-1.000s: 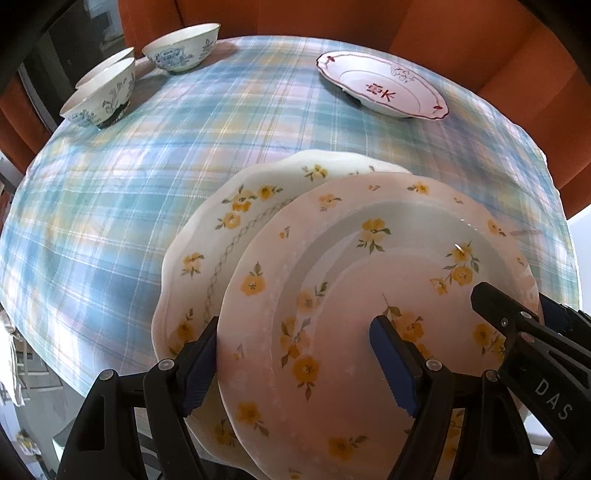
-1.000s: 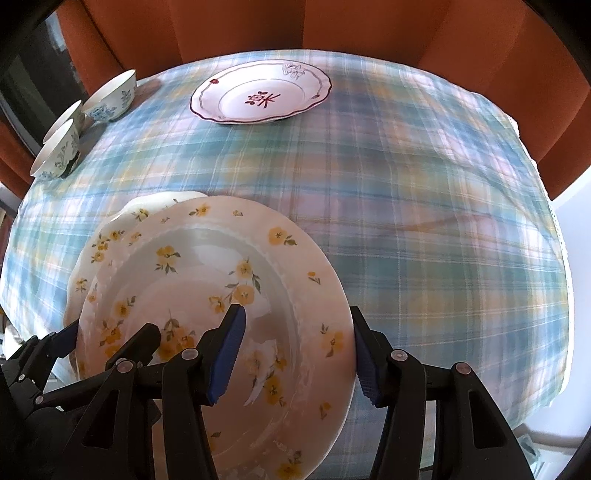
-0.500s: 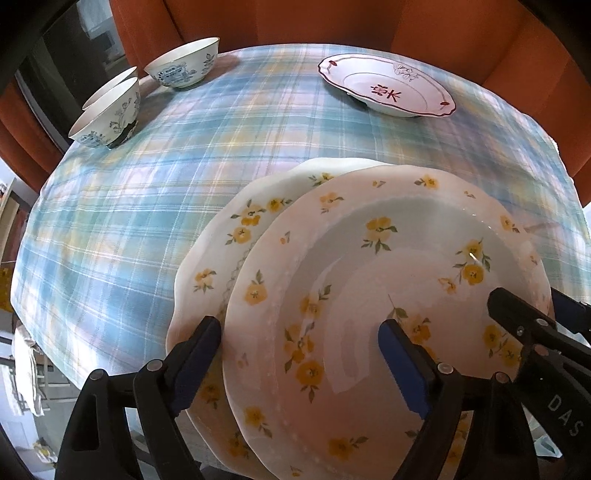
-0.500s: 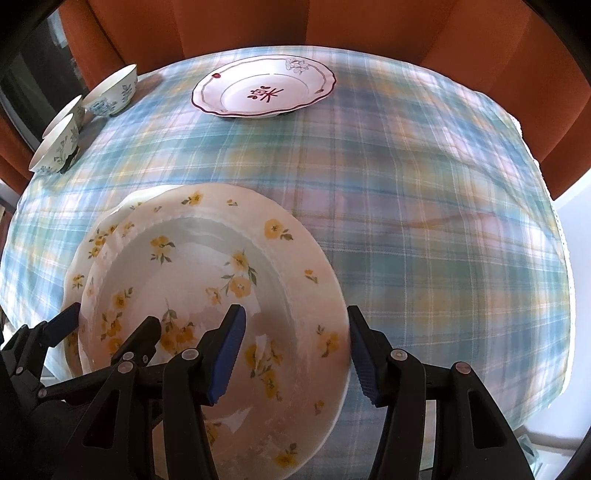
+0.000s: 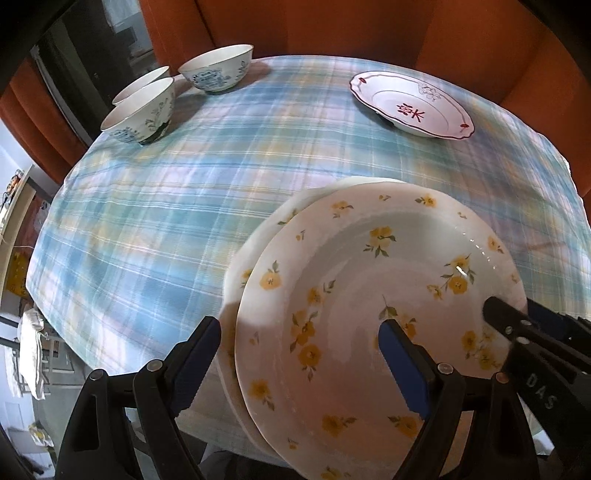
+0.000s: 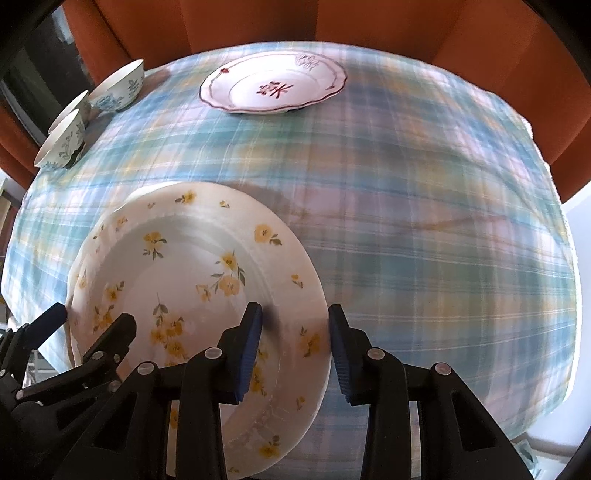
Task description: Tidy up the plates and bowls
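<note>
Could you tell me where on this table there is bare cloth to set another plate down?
The widest bare patch is the tablecloth right of the yellow-flowered plates and below the red-patterned plate. A second stretch lies between the three bowls and the yellow-flowered plates. The near edge is crowded: both grippers straddle the stacked plates there.

Both views are wrist fisheyes, steeply down and forward over the blue plaid tablecloth (image 5: 184, 221), close above the white yellow-flowered plate stack (image 5: 369, 295). Left view sits over the stack's left rim; right view over its right rim (image 6: 306, 295). Shared: stack, red-trimmed white plate (image 6: 273, 83) far side, blue-and-white porcelain bowls (image 5: 216, 68) far left, orange curtain (image 6: 258, 22) behind.
</note>
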A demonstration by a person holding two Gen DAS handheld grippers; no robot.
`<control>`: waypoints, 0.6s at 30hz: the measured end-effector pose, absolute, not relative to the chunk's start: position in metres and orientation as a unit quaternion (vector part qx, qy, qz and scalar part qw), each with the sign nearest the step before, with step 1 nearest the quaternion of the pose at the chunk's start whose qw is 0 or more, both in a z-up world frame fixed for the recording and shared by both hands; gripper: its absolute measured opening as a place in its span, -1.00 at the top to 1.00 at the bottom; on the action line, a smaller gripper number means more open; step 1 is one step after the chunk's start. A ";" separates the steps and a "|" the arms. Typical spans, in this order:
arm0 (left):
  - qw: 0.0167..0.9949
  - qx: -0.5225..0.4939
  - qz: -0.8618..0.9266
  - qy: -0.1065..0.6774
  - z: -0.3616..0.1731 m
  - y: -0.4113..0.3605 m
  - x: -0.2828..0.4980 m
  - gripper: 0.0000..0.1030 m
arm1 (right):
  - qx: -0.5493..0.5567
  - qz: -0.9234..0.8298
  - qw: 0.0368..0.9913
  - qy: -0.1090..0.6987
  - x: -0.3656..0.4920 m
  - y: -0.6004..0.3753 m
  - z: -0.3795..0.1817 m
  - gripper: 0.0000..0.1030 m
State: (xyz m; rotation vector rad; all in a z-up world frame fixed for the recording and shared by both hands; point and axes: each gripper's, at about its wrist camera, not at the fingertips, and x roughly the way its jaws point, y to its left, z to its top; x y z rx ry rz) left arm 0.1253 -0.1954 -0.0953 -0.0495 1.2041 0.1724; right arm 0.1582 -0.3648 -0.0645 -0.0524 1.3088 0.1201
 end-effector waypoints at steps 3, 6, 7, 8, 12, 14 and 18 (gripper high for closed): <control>0.820 -0.019 0.078 0.567 -0.095 -0.190 0.127 -0.72 | -0.021 0.058 0.786 0.615 0.159 -0.359 -0.069 0.21; 0.817 -0.017 0.070 0.572 -0.097 -0.183 0.130 -0.72 | -0.021 0.053 0.785 0.616 0.160 -0.352 -0.071 0.18; 0.816 -0.018 0.067 0.573 -0.097 -0.181 0.131 -0.72 | -0.024 0.046 0.785 0.617 0.160 -0.350 -0.071 0.16; 0.816 -0.019 0.062 0.574 -0.097 -0.179 0.132 -0.72 | -0.023 0.040 0.785 0.618 0.160 -0.349 -0.071 0.15; 0.816 -0.006 0.037 0.577 -0.096 -0.175 0.140 -0.72 | -0.009 0.020 0.782 0.623 0.162 -0.348 -0.072 0.12; 0.818 0.003 0.023 0.575 -0.093 -0.173 0.144 -0.72 | -0.002 0.005 0.780 0.626 0.162 -0.348 -0.071 0.12; 0.822 0.017 -0.003 0.570 -0.084 -0.165 0.152 -0.72 | 0.037 -0.017 0.784 0.620 0.161 -0.352 -0.060 -0.05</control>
